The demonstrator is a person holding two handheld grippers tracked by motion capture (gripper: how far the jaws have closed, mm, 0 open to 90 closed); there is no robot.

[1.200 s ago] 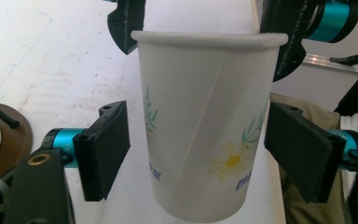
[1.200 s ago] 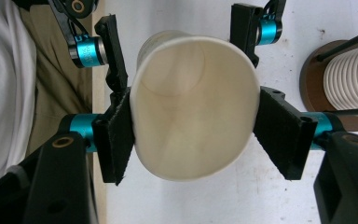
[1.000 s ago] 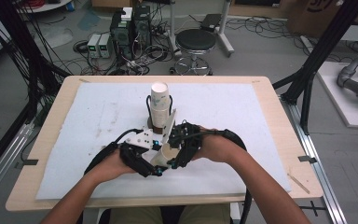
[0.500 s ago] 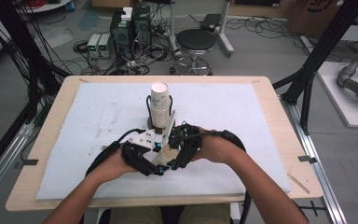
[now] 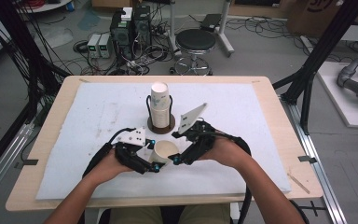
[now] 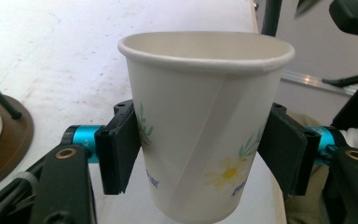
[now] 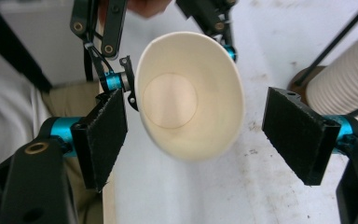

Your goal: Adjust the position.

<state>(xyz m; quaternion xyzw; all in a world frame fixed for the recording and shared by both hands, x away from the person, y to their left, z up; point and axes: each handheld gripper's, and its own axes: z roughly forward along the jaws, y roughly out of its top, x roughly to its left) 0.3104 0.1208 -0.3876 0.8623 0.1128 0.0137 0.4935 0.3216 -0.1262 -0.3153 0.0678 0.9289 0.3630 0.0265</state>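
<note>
A single paper cup (image 5: 165,150), white with a daisy print, sits near the front middle of the white mat (image 5: 261,116), held upright with its open mouth up. The left gripper (image 5: 150,161) clamps it: in the left gripper view both black pads press the cup's (image 6: 200,126) sides, one on each flank, below the rim. The right gripper (image 5: 179,148) faces it from the other side with its jaws spread wide; in the right gripper view the pads (image 7: 100,135) stand apart from the cup (image 7: 189,109), touching nothing. Just behind, farther up the mat, a stack of cups (image 5: 159,103) stands in a wire holder on a round brown base (image 5: 161,125).
</note>
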